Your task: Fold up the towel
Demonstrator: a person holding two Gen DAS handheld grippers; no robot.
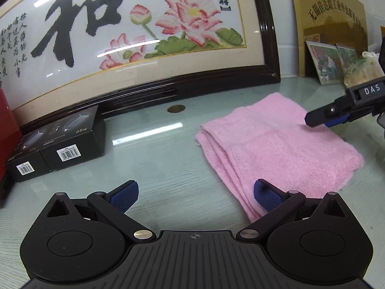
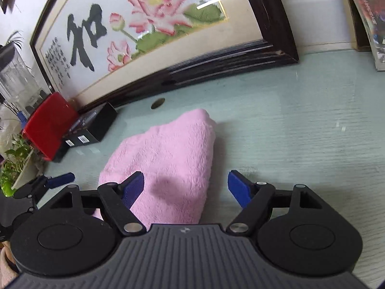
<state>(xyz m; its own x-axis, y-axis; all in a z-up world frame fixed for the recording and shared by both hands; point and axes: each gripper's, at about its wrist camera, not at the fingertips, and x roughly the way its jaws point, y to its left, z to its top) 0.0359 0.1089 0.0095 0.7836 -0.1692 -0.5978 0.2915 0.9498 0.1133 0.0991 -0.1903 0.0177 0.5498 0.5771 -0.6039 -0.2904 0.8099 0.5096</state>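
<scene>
Nearest to you, your left gripper hangs low over the desk with its blue-padded fingers spread wide and nothing between them; its right finger sits over the near left corner of the towel, though you cannot tell whether it touches the cloth. Your right gripper also has its fingers standing well apart, gripping nothing: its left finger is over the towel's near end and its right finger is over bare desk just past the towel's right edge.

The pink towel lies folded in several layers on the pale green desk, the stacked edges showing along its left side. It runs from the near middle of the desk away toward the far right. In the left wrist view your right gripper reaches in from the right, its tip over the towel's far right part.

To the left of the towel, well apart from it, two black boxes with barcode labels lie side by side, with a red box at their left. Beyond the towel a small round brass cap sits in the desk. At the far edge a large dark-framed embroidery of lotus flowers leans against the wall, with small framed pictures to its right.
</scene>
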